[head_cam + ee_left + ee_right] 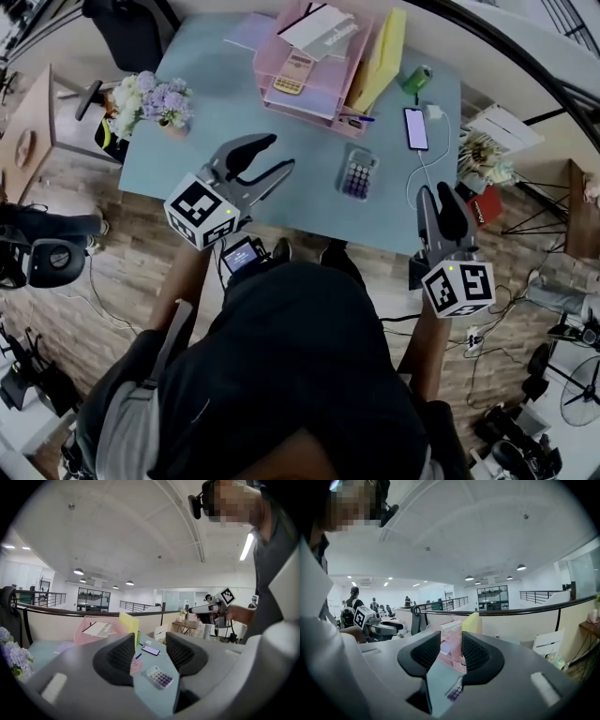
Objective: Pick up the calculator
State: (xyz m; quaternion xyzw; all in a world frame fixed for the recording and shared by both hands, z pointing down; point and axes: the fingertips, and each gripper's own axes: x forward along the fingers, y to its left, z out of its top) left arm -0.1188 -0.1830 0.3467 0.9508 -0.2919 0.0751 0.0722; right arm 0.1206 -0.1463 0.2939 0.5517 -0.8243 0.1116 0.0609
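calculator (357,174), pale, purple keys, on table (225,103), left claw (279,153), right claw (438,193) both apart

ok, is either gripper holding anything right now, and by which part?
Nothing is held. The left gripper and right gripper both show jaws apart with nothing between them; the calculator lies on the table, untouched.
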